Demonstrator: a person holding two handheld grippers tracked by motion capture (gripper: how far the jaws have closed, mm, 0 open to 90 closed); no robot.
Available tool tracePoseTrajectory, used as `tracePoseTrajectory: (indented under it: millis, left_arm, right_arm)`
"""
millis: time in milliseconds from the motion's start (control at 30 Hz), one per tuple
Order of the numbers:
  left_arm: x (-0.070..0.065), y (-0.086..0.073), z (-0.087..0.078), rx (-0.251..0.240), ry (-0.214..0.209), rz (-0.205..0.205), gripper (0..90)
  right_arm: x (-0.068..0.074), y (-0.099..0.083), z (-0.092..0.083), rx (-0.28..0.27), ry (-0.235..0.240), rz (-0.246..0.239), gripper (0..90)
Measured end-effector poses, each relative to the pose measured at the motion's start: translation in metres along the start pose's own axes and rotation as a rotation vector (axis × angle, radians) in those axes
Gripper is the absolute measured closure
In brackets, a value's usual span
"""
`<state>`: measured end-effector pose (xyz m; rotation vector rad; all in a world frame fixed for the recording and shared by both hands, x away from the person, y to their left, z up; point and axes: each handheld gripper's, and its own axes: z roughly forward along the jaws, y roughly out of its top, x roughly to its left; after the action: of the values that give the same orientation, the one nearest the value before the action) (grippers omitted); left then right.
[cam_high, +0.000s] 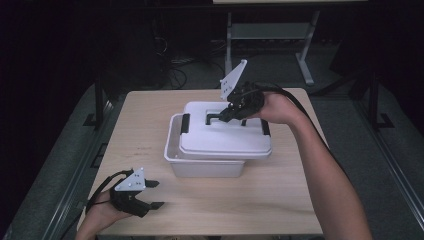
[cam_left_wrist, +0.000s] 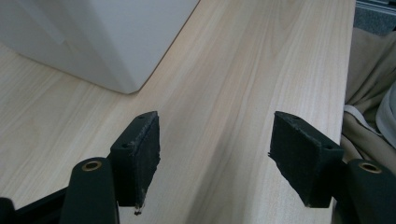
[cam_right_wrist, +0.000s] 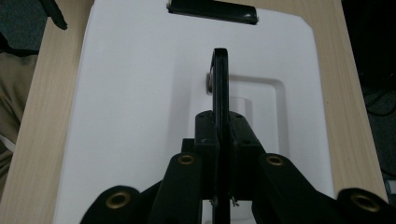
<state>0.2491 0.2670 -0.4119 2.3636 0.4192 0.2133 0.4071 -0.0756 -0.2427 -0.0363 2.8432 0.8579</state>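
Right tool (cam_high: 226, 114) is clamped tight on the black handle (cam_right_wrist: 220, 88) of the white lid (cam_high: 225, 137), which sits askew on the bin (cam_high: 172, 145) at tabletop (cam_high: 150, 125) centre, so I judge I next slide it square, while my left tool (cam_high: 156, 194) waits wide and empty at seven o'clock.

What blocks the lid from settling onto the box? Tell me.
Nothing visible does. The right tongs are shut on the black handle of the white lid, which sits skewed over the box. The left tongs rest open on the table, apart.
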Motion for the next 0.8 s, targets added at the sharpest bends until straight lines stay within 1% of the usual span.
tracePoseTrajectory:
  millis: [167,400,533,800]
  left_arm:
    - [-0.001,0.000,0.000,-0.003,0.001,-0.001,32.8]
    - [0.000,-0.001,-0.003,-0.006,0.007,0.003,32.8]
    - [0.000,-0.001,-0.004,-0.013,0.007,-0.006,32.8]
    - [0.000,-0.001,-0.004,-0.012,0.006,-0.004,32.8]
  right_arm:
    - [-0.003,0.005,0.009,-0.009,0.007,-0.006,83.7]
    - [-0.005,0.012,0.023,-0.006,0.019,-0.012,83.7]
    - [-0.008,0.013,0.030,-0.012,0.033,-0.004,83.6]
    - [-0.011,0.015,0.045,-0.009,0.048,0.006,83.7]
